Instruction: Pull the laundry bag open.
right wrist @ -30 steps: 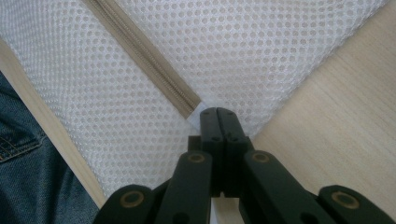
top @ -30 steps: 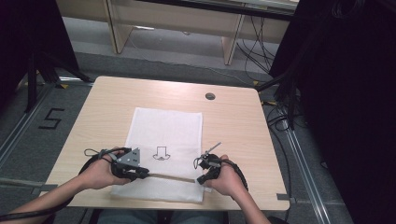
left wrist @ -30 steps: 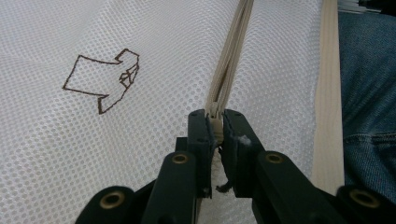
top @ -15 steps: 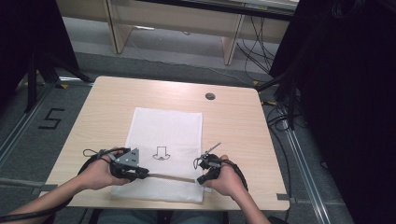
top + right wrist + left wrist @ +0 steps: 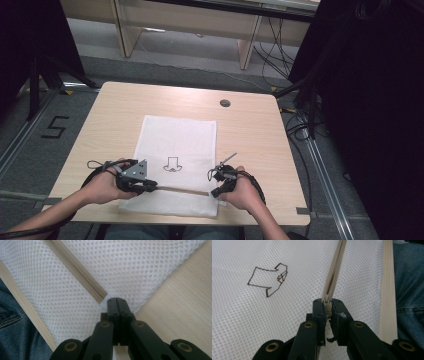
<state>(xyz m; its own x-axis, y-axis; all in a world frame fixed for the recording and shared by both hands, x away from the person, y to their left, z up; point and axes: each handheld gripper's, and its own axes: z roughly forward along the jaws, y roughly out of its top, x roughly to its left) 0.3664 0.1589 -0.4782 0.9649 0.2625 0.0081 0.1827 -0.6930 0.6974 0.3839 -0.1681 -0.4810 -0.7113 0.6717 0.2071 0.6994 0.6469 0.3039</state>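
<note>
1. A white mesh bag (image 5: 176, 165) lay flat on the light wooden surface (image 5: 125, 105), toward the person's edge and roughly centred, with a small dark arrow-like drawing (image 5: 173, 164) on its top face.
2. A beige zipper (image 5: 182, 189) ran across the bag near its 6 o'clock edge, from about the 8 o'clock side over to the 4 o'clock side in the high view.
3. The left gripper (image 5: 150, 187), held in the left hand (image 5: 102, 184), sat at the bag's 8 o'clock corner. In the left gripper view its jaws were clenched on the zipper's end (image 5: 327, 305), and the zipper tape ran away from them toward 12 o'clock, with the drawing off at 10 o'clock.
4. The right gripper (image 5: 215, 193), in the right hand (image 5: 243, 191), was at the bag's 4 o'clock corner. In the right gripper view (image 5: 116, 302) its jaws were clenched together, pinching the little white fabric tab where the zipper stopped; the zipper ran off toward 10 o'clock and bare wood showed at 3 o'clock.
5. A small round dark grommet (image 5: 225, 103) sat in the surface near its far edge, at about 1 o'clock from the bag, well apart from it.
6. Blue jeans (image 5: 409, 285) showed past the surface's near edge in both gripper views.
</note>
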